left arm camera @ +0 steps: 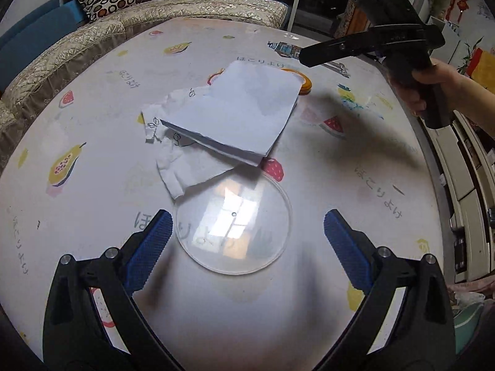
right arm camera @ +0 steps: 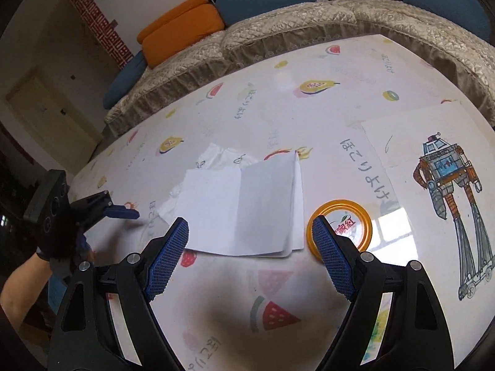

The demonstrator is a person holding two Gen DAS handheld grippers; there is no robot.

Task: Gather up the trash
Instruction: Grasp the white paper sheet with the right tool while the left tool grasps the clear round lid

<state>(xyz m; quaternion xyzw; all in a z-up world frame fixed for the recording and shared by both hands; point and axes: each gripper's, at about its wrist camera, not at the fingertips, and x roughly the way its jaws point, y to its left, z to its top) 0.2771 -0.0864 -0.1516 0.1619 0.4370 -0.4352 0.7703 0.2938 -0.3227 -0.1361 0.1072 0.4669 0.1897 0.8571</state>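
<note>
A folded white paper lies mid-table over a crumpled white tissue. A clear plastic lid lies flat just beyond my left gripper, which is open and empty above it. An orange-rimmed lid lies right of the paper. My right gripper is open and empty, hovering near the paper's near edge; the tissue pokes out behind. The right gripper also shows in the left wrist view, and the left one in the right wrist view.
The table has a white cloth with fruit prints. A robot drawing lies at the right. A quilted sofa with cushions borders the far side. Cabinets stand by the table's right edge.
</note>
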